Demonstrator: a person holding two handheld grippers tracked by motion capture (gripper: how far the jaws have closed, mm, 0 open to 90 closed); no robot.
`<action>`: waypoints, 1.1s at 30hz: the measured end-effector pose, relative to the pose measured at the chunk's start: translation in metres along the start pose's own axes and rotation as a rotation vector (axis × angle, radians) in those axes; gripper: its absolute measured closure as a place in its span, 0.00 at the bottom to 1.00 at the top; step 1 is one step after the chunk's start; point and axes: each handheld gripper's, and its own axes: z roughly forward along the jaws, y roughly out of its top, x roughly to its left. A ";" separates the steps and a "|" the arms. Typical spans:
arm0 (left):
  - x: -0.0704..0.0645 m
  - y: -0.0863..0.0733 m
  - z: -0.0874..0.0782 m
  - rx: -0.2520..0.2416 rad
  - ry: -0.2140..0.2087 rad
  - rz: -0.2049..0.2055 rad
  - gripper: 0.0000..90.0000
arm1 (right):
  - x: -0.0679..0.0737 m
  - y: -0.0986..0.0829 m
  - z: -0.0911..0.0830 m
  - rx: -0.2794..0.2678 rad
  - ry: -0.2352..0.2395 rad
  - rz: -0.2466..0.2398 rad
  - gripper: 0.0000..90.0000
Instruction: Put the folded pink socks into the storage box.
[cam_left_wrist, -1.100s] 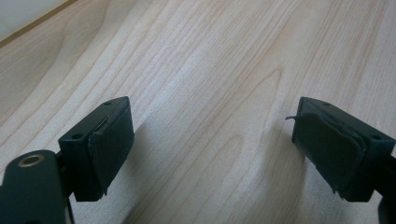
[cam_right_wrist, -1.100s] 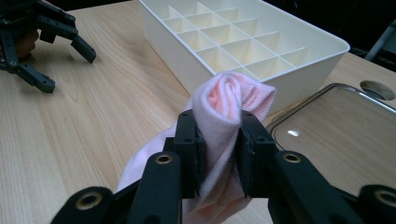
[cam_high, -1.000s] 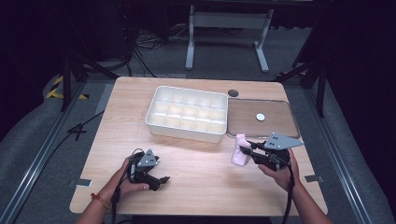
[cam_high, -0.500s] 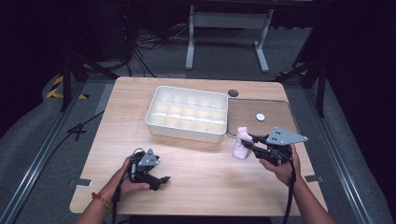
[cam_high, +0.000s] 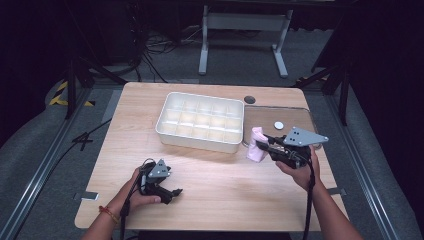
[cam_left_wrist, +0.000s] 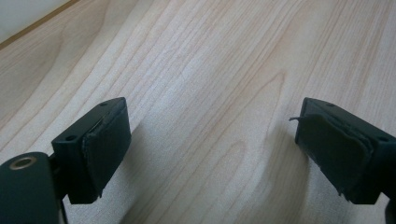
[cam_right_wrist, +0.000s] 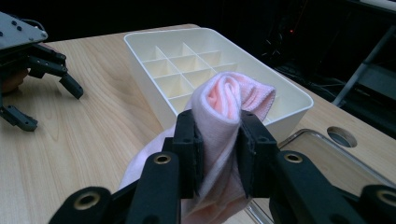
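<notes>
Right gripper (cam_right_wrist: 217, 140) clamps a pink cloth (cam_right_wrist: 229, 100) between its jaws, just before the tray (cam_right_wrist: 280, 100); left gripper (cam_high: 167, 192) rests released on the counter (cam_high: 225, 175).

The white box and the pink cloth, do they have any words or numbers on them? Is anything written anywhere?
No words, numbers or signs can be read anywhere.
White box: plain, no writing.
Pink cloth, pinched in the right gripper: plain.
Left gripper, open over the wooden table: no label.
Small round white disc: too small to tell.
</notes>
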 end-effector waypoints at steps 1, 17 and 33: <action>0.000 0.000 0.000 0.000 0.000 0.000 0.12 | 0.000 0.001 0.000 -0.001 0.002 0.003 0.79; 0.000 0.001 0.001 -0.001 0.005 -0.002 0.11 | -0.002 0.017 0.013 -0.010 -0.003 -0.009 0.79; 0.000 0.001 0.001 -0.001 0.006 -0.002 0.11 | -0.012 0.028 0.032 0.000 -0.010 -0.021 0.79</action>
